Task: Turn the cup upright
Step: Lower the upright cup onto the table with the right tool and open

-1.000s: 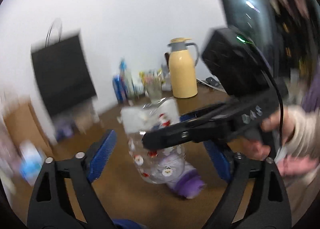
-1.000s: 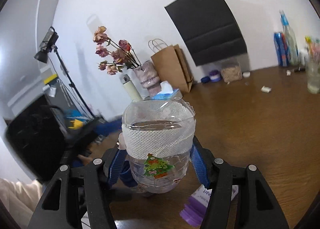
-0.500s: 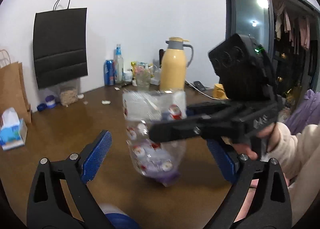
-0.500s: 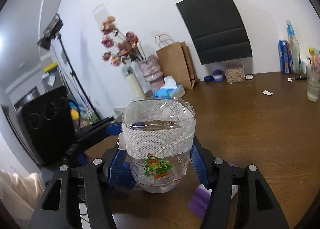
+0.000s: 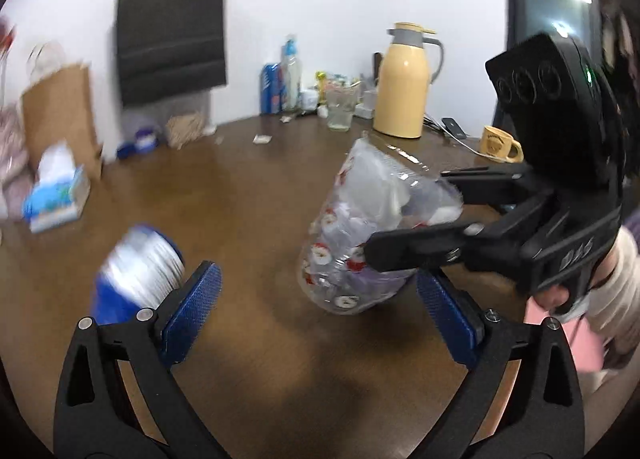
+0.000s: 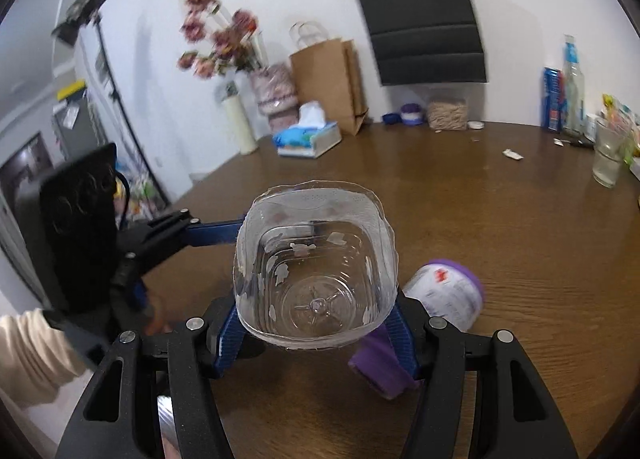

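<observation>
The cup point(image 6: 316, 271) is clear plastic with Christmas stickers and a white band near its rim. My right gripper point(image 6: 316, 333) is shut on its lower part, and its open mouth faces my right wrist camera. In the left wrist view the cup point(image 5: 360, 235) is tilted, mouth up and leaning right, just above the brown table point(image 5: 240, 187), with the right gripper point(image 5: 400, 255) clamped across it from the right. My left gripper point(image 5: 316, 315) is open and empty, its blue pads point(image 5: 192, 311) on either side in front of the cup.
A blue and silver can point(image 5: 136, 275) lies by my left finger. A purple-lidded tub point(image 6: 444, 295) lies behind the cup. A tissue box point(image 6: 308, 135), paper bags point(image 6: 332, 83), a yellow jug point(image 5: 404, 95), a glass point(image 5: 340, 111) and a mug point(image 5: 500, 143) stand along the table's far edge.
The right gripper has tipped the cup so its mouth now faces the right camera and lowered it toward the table. The left gripper has swung and pulled back; the blue can has come into view.
</observation>
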`<action>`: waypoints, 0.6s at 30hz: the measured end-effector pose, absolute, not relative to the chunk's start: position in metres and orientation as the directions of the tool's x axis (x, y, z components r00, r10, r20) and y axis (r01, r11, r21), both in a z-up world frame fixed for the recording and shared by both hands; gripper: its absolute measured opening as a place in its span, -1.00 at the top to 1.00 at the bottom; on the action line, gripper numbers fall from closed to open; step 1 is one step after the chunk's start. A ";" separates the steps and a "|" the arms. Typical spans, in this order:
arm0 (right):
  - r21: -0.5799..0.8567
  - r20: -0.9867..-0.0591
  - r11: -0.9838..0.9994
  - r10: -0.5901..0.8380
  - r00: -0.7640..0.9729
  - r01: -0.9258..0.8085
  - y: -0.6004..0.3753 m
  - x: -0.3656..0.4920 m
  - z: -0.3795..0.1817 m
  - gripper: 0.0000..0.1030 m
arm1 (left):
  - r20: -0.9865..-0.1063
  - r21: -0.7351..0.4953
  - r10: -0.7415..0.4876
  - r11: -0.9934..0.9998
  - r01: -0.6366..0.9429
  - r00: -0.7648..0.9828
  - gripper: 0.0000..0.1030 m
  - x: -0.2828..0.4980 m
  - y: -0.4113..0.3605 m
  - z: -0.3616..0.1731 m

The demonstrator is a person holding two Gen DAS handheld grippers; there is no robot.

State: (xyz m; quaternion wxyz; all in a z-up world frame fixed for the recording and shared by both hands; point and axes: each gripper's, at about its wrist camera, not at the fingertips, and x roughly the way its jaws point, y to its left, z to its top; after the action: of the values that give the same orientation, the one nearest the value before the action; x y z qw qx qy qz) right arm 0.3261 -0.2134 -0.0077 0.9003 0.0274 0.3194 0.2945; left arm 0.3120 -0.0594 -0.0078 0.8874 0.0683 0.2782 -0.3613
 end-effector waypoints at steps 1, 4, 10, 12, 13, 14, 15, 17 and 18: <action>0.206 -0.577 0.827 0.535 0.617 -0.523 -0.205 0.327 -0.011 -0.28 | -0.552 -0.104 -0.599 0.740 0.664 0.581 -0.89 0.307 -0.054 -0.011; 0.122 -0.612 0.835 0.490 0.621 -0.537 -0.185 0.333 -0.020 -0.28 | -0.558 -0.112 -0.540 0.802 0.587 0.630 -0.91 0.294 -0.040 -0.025; 0.067 -0.662 0.836 0.446 0.602 -0.545 -0.157 0.356 -0.044 -0.31 | -0.593 -0.061 -0.379 0.901 0.429 0.710 -1.00 0.292 -0.014 -0.038; 0.071 -0.669 0.843 0.437 0.601 -0.533 -0.157 0.361 -0.047 -0.34 | -0.600 -0.067 -0.343 0.922 0.382 0.723 -1.00 0.295 -0.004 -0.039; 0.080 -0.676 0.845 0.436 0.594 -0.529 -0.157 0.363 -0.047 -0.44 | -0.602 -0.065 -0.325 0.930 0.361 0.729 -1.00 0.296 0.000 -0.040; 0.087 -0.676 0.847 0.437 0.593 -0.524 -0.158 0.363 -0.046 -0.50 | -0.599 -0.068 -0.307 0.940 0.335 0.739 -1.00 0.296 0.005 -0.039; 0.095 -0.671 0.848 0.441 0.596 -0.521 -0.160 0.361 -0.042 -0.57 | -0.593 -0.076 -0.300 0.945 0.319 0.747 -1.00 0.295 0.010 -0.038; 0.113 -0.656 0.841 0.463 0.597 -0.529 -0.164 0.354 -0.033 -0.57 | -0.574 -0.099 -0.300 0.949 0.299 0.762 -1.00 0.295 0.016 -0.033; 0.120 -0.647 0.838 0.473 0.598 -0.532 -0.166 0.350 -0.029 -0.57 | -0.563 -0.103 -0.296 0.952 0.290 0.772 -1.00 0.292 0.018 -0.030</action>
State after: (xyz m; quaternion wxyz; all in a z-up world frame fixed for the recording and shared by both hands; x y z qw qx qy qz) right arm 0.3501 -0.1662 -0.0286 0.8929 -0.0426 0.3488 0.2815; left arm 0.2922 0.0179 -0.0296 0.9412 -0.0049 0.2999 -0.1556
